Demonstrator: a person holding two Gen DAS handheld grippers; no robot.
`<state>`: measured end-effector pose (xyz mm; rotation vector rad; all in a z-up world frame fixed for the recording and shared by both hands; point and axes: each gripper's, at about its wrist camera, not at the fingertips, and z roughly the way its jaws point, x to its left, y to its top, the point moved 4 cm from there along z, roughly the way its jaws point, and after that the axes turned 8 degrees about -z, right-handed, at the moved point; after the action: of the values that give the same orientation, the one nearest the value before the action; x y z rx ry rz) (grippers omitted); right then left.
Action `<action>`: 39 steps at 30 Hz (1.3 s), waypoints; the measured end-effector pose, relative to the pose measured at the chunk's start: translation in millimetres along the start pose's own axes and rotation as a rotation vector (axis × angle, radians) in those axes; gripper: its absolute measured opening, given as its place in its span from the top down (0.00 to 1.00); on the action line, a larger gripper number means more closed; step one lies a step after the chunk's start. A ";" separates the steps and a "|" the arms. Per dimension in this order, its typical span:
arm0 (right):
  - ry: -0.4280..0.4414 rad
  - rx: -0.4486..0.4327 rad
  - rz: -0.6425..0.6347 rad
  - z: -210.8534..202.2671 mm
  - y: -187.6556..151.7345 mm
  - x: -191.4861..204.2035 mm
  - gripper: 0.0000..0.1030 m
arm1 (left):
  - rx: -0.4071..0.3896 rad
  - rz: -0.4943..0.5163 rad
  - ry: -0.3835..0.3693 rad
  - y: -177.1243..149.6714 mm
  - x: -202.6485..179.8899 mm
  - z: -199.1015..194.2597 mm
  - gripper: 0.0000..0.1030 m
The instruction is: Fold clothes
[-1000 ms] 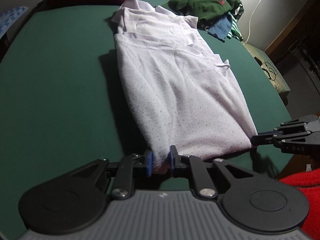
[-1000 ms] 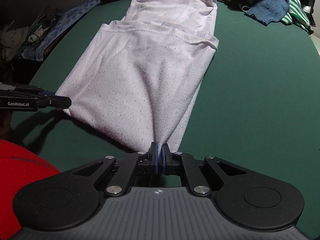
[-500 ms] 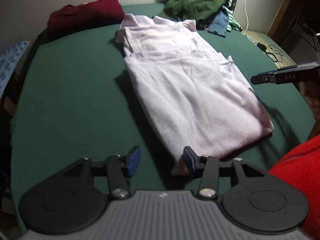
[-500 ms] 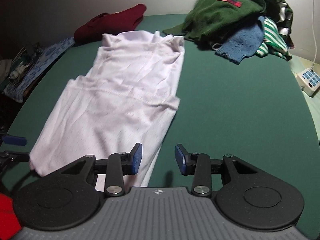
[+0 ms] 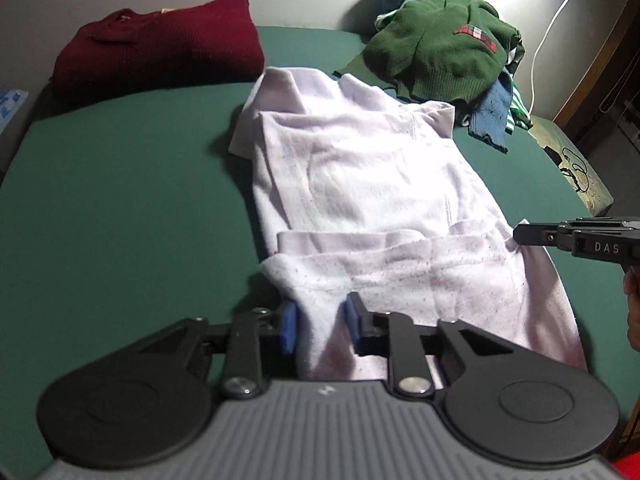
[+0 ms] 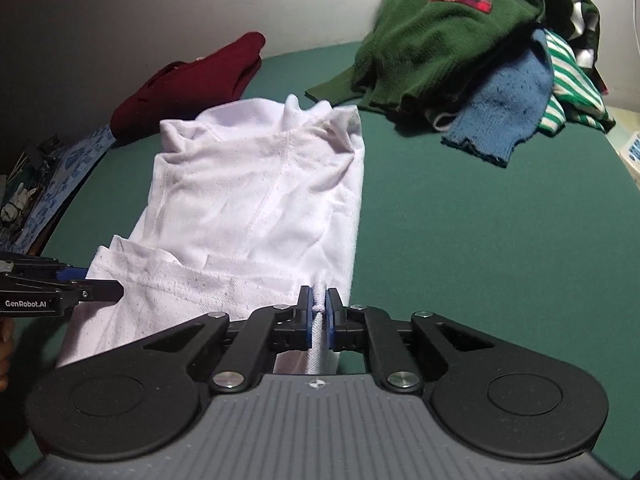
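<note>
A pale lilac shirt [image 5: 360, 176] lies lengthwise on the green table [image 5: 120, 200], collar at the far end. Its near part is raised in a crosswise ridge. My left gripper [image 5: 320, 320] is shut on the left end of that raised cloth, which is bunched between the blue pads. In the right wrist view, my right gripper [image 6: 318, 312] is shut on the right edge of the shirt [image 6: 256, 200], with a thin roll of fabric between the pads. Each gripper shows in the other's view: the right gripper [image 5: 520, 236] and the left gripper [image 6: 116, 292], both at the shirt's sides.
A folded maroon sweater [image 5: 160, 52] sits at the far left. A heap with a green sweater [image 5: 444, 52], a blue knit [image 6: 504, 116] and a green-striped piece lies far right. A white cable [image 5: 556, 20] hangs by the wall. A blue patterned item [image 6: 60, 184] lies off the left edge.
One second ago both grippers held the shirt's near hem. Half a second ago both were open and drawn back. Now both are shut on the shirt again, its near part lifted.
</note>
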<state>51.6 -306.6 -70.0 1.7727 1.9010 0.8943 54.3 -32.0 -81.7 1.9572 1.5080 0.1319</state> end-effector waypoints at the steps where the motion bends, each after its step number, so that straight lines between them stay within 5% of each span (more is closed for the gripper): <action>1: 0.008 -0.014 0.000 0.4 2.9 0.3 0.93 | -0.008 -0.003 -0.003 1.9 0.2 -0.5 0.92; 8: -0.028 -0.012 -0.037 14.0 3.1 -3.7 0.90 | -0.019 -0.028 0.031 -4.7 11.5 -0.9 0.91; 14: 0.005 -0.059 -0.027 3.1 6.4 -5.3 0.64 | -0.035 0.011 0.063 -0.9 12.5 -13.6 0.90; 17: 0.018 -0.105 -0.149 -8.4 10.9 9.3 0.64 | -0.068 0.055 0.082 2.9 10.2 -27.0 0.77; 19: 0.032 -0.137 -0.273 -16.3 13.6 23.0 0.64 | -0.100 0.090 0.085 7.3 6.6 -37.6 0.57; 20: 0.055 -0.129 -0.332 -15.7 13.7 30.4 0.64 | -0.111 0.106 0.083 9.6 4.7 -40.7 0.57; 27: 0.107 -0.023 -0.456 24.9 10.4 45.4 0.69 | -0.059 0.191 0.051 12.7 -18.5 -6.6 0.57; 30: 0.120 -0.059 -0.456 21.8 17.0 49.6 0.95 | -0.041 0.211 0.080 9.1 -22.0 7.8 0.60; 39: 0.089 -0.080 -0.522 49.4 13.8 62.1 0.95 | -0.035 0.175 0.132 3.5 -12.0 13.4 0.52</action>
<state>87.0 -236.4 -87.6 1.1158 2.1969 0.8424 59.3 -48.9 -86.6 2.0847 1.4041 0.3672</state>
